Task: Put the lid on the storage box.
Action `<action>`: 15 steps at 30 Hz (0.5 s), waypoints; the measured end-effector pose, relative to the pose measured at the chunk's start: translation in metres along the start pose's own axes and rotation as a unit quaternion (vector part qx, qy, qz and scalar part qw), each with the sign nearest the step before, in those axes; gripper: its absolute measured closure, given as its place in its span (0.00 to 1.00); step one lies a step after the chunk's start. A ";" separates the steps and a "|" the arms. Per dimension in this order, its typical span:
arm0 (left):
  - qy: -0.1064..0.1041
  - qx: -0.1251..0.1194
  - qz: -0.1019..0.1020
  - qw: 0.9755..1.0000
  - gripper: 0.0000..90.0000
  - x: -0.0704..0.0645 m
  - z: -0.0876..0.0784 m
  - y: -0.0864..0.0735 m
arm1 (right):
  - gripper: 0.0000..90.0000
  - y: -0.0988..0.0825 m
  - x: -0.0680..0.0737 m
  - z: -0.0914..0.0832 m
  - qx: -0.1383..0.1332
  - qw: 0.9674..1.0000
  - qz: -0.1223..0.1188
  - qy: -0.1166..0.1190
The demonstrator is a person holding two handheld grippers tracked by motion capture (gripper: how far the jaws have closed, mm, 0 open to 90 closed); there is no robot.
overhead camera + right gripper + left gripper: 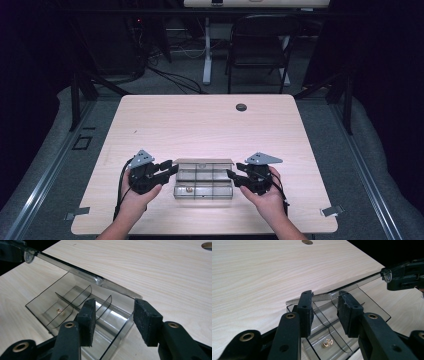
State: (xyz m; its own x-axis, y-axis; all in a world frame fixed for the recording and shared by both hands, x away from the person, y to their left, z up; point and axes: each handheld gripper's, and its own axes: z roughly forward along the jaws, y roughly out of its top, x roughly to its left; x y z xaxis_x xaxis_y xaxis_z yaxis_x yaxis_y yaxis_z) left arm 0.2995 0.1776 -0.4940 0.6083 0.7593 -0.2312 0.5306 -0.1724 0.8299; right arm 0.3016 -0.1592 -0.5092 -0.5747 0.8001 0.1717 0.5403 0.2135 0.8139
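Note:
A clear plastic compartment box lies near the table's front edge with its lid raised at the back. A small brass piece sits in a front left compartment. My left gripper is at the box's left end. In the left gripper view its jaws stand apart astride the box's corner, with the lid's end between the pads and the brass piece below. My right gripper is at the right end. Its jaws are spread over the box wall, under the lid.
The pale wooden table has a round cable hole at the back. A folding chair and a desk leg stand beyond it. Each gripper view shows the other gripper at the lid's far end.

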 end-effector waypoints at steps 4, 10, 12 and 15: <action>-0.001 0.000 0.000 1.000 0.72 -0.002 -0.001 -0.005 | 0.64 -0.006 0.000 -0.011 0.002 1.000 0.007 0.004; -0.002 0.001 -0.003 1.000 0.72 -0.003 -0.001 -0.011 | 0.69 -0.013 0.006 -0.020 0.010 1.000 0.005 0.010; -0.001 0.003 -0.001 1.000 0.72 -0.003 -0.001 -0.013 | 0.70 -0.015 0.008 -0.022 0.010 1.000 -0.002 0.008; 0.000 0.003 0.000 1.000 0.72 -0.004 -0.002 -0.015 | 0.71 -0.017 0.009 -0.023 0.007 1.000 -0.001 0.011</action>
State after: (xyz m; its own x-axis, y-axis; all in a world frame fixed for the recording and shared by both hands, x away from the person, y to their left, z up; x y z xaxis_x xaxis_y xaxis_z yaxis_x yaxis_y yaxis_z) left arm 0.2877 0.1778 -0.5049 0.6076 0.7599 -0.2308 0.5338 -0.1756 0.8272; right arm 0.2730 -0.1686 -0.5080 -0.5886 0.7877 0.1820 0.5480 0.2232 0.8062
